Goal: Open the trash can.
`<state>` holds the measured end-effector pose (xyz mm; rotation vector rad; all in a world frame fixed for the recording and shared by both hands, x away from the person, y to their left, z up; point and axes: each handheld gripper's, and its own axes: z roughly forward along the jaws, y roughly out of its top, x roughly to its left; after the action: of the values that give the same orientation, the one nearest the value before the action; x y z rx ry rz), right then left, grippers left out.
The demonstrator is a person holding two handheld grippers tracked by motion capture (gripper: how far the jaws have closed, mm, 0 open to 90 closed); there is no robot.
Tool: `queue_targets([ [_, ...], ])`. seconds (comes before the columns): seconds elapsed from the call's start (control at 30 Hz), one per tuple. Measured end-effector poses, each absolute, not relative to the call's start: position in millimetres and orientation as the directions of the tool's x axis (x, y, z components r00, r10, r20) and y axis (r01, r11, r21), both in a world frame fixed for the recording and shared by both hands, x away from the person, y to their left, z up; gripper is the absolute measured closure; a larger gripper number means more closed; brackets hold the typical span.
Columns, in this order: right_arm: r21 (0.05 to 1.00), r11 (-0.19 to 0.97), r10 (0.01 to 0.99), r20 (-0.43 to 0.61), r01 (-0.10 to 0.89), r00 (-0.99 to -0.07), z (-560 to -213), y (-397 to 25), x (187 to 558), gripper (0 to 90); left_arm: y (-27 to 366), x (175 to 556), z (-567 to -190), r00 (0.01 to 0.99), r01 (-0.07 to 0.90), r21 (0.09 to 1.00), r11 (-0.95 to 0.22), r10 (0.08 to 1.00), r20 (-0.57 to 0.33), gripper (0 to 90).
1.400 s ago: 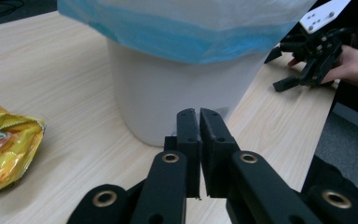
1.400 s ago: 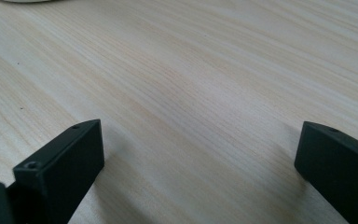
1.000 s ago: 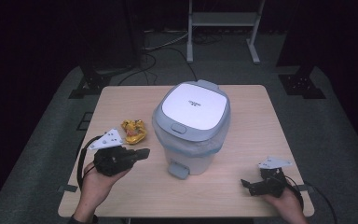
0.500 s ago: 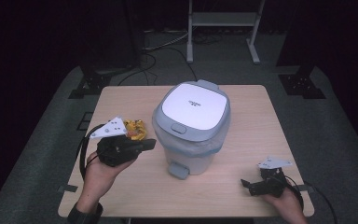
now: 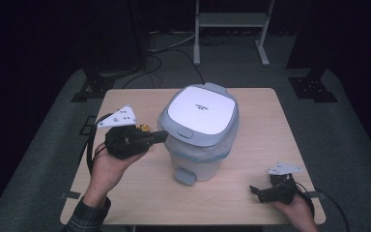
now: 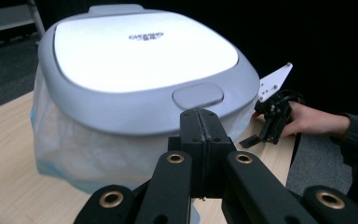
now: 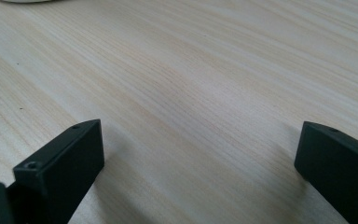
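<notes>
Pale wood grain of the table is seen close beneath the right gripper in the right gripper view, with its two black jaws spread wide apart and nothing between them. That gripper is rested low at the near right corner of the table, well apart from the work, probably so that it is kept out of the way.

Farther in, the left gripper is held raised above the table at lid height, its jaws pressed flat together and empty. It is pointed at the grey bin in the middle of the table, and the closed tip is judged to be meant as a single blunt finger for the release button on the lid's front edge.

Only from the left gripper view can it be told how squarely the tip is lined up with that button, and that a gap is left between them. From above, the foot pedal at the bin's base and the plastic liner bulging under the lid are made out, as is a small yellow crumpled item lying beyond the left gripper.
</notes>
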<state>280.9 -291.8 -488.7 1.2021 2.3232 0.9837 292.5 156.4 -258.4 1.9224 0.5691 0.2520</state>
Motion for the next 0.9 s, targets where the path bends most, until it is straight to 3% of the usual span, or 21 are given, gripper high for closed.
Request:
queue_targets([
  [0.9,0.714,0.401,0.813,0.011,0.574,-0.581,-488.7,-291.8,280.9,0.2,113.1,313.2,-258.7,0.885,0.252,0.898,-0.361,0.461,-0.064,90.0],
])
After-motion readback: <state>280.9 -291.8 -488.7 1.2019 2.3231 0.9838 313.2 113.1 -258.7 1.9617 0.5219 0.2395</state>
